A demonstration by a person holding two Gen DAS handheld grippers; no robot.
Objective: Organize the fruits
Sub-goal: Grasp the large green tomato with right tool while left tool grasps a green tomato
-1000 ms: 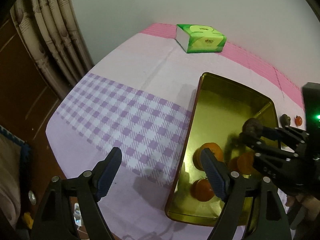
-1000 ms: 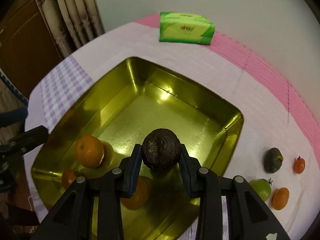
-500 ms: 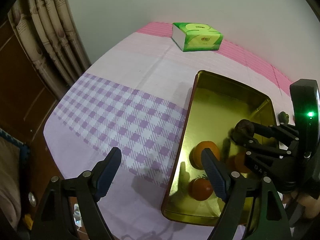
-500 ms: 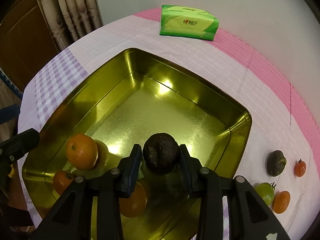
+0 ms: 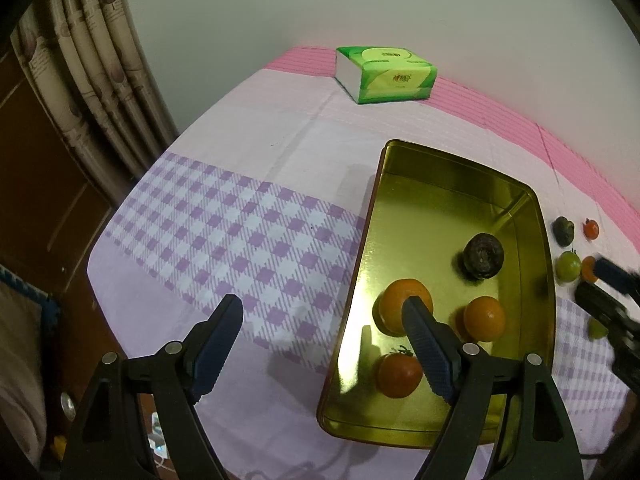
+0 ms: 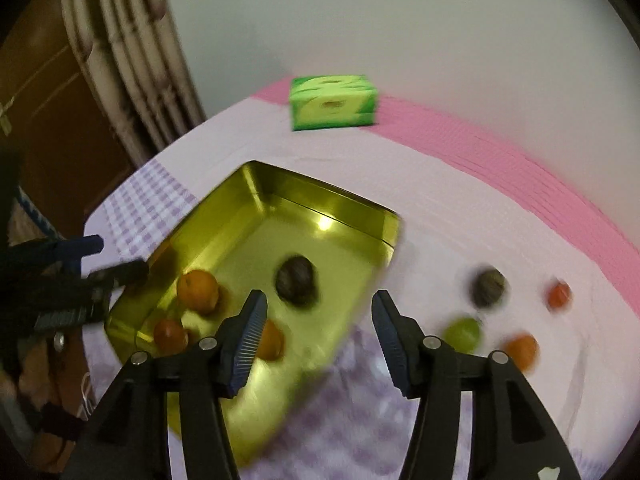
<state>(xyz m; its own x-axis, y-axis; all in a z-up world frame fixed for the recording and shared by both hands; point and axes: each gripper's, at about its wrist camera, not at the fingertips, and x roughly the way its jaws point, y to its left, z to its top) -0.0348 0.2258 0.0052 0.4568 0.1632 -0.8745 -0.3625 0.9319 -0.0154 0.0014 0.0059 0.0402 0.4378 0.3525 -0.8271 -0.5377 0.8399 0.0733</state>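
Note:
A gold metal tray (image 5: 452, 168) (image 6: 320, 200) holds a dark wrinkled fruit (image 5: 483, 256) (image 6: 297, 285), two oranges (image 5: 404, 307) (image 5: 484, 318) and a red tomato (image 5: 399, 375). My right gripper (image 6: 318, 344) is open and empty, above the tray's near right edge; it also shows in the left wrist view (image 5: 604, 280). My left gripper (image 5: 322, 354) is open and empty over the tray's left rim. Loose fruits lie right of the tray: a dark one (image 6: 489, 286), a red one (image 6: 559, 295), a green one (image 6: 462, 334) and an orange one (image 6: 520, 350).
A green tissue box (image 5: 384, 74) (image 6: 334, 102) sits at the table's far edge by the wall. A curtain (image 5: 100, 80) hangs at the left beyond the table edge. The tablecloth has a purple checked band (image 5: 224, 224) left of the tray.
My right gripper has opened and let go of the dark fruit, which now lies in the tray. The right gripper has pulled back and swung right. The left gripper has barely moved.

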